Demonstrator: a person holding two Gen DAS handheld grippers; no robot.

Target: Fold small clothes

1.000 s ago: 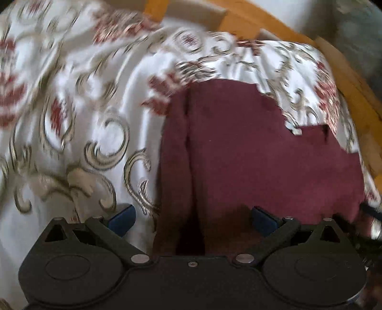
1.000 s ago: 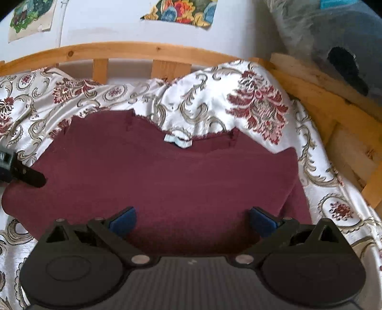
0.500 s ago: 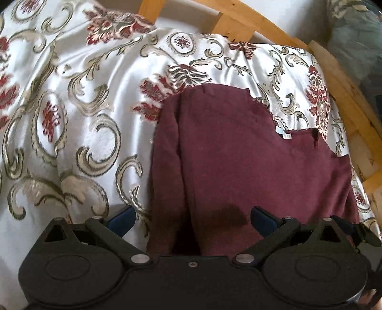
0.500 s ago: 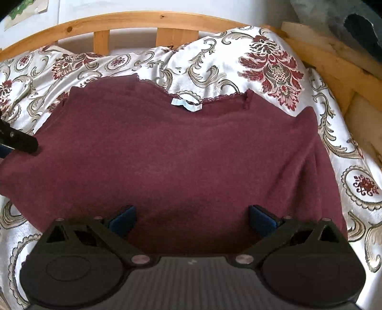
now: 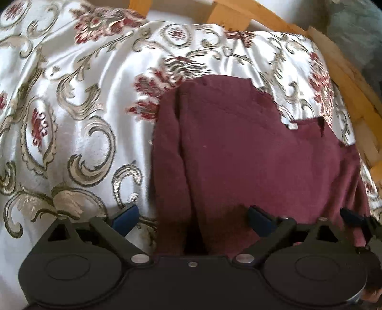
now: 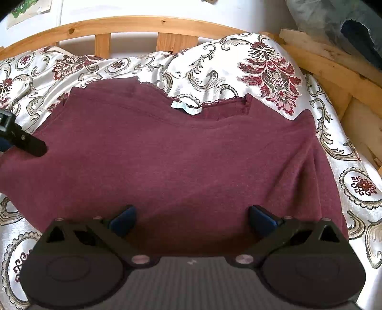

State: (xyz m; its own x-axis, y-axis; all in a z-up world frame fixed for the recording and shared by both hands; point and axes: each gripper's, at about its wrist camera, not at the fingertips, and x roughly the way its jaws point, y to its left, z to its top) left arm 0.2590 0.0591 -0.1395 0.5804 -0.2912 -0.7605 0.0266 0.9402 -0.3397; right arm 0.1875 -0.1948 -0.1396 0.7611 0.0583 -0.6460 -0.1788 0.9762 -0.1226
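A maroon knit top [image 6: 181, 157] lies spread on a patterned satin bedspread [image 6: 210, 69], lace neckline and a pale label [image 6: 186, 108] at its far edge. In the left wrist view the top [image 5: 250, 152] has its left side folded inward. My left gripper [image 5: 192, 218] is open, its jaws wide over the top's left edge; its finger also shows in the right wrist view [image 6: 26, 143]. My right gripper [image 6: 192, 218] is open and empty above the top's near hem. Its finger shows at the far right of the left wrist view [image 5: 353, 218].
A wooden slatted bed frame [image 6: 133, 26] curves round the far side and right [image 5: 343, 64]. A grey-blue bundle of fabric [image 6: 346, 26] lies beyond the frame at the upper right. Pictures hang on the white wall [image 6: 31, 9].
Both grippers stay open and hold nothing. The right view has pulled back slightly, so more of the frame and bedspread shows. The left view has shifted a little and is blurred.
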